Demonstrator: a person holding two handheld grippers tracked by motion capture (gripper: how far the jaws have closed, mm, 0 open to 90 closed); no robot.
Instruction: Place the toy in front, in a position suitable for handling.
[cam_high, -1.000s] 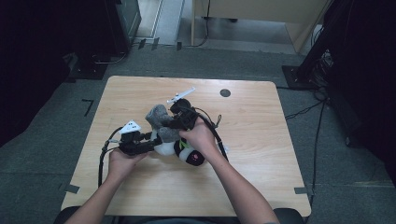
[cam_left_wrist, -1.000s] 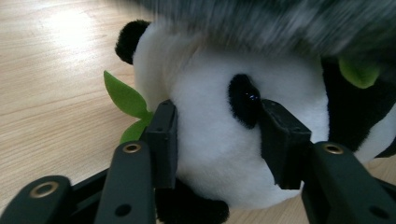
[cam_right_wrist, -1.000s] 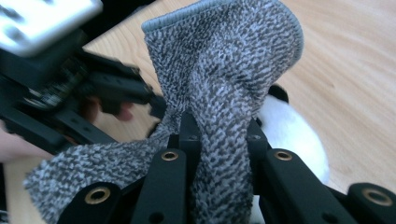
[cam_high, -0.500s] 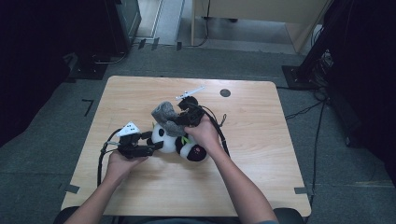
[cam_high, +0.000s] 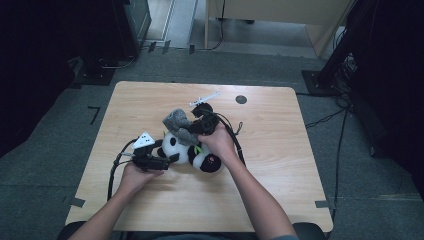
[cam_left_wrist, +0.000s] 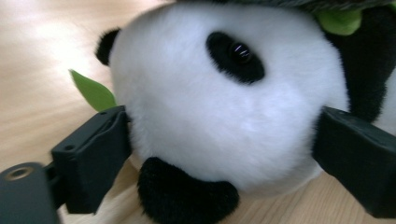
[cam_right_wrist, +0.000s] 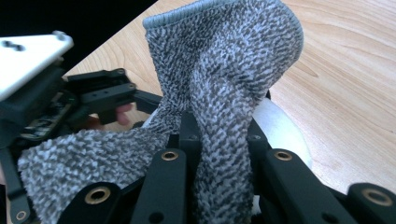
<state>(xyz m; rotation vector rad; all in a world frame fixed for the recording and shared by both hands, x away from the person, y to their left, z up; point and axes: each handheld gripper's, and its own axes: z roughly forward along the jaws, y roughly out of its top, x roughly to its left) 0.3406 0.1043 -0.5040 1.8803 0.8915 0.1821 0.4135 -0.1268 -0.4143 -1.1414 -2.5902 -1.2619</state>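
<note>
The panda plush (cam_high: 192, 152) lies near the middle of the wooden table (cam_high: 280, 150), a little toward the near side; the left gripper (cam_high: 167, 159) has its two black jaws spread around the white head, one pressing into the fur on each side in the left gripper view, so it is gripping the toy (cam_left_wrist: 219, 107) and pinning it against the tabletop; the right gripper (cam_high: 197, 127) sits just beyond the plush, its jaws closed on a grey knitted sock (cam_right_wrist: 224, 88) that stands up between them with its ribbed opening at the top, the rest of the fabric draping off to the left; a green leaf (cam_left_wrist: 93, 91) sticks out beside the panda's head

The work looks like drawing the sock over or off the toy; the risk, as I judge it, is that the soft round head squeezes out of the left jaws when the right hand pulls, because fur gives little purchase; the sock could also slip through the right jaws if the knit stretches, or its loops could snag on the jaw hardware; the trailing cable (cam_high: 112, 175) at the left could drag across the plush
</note>
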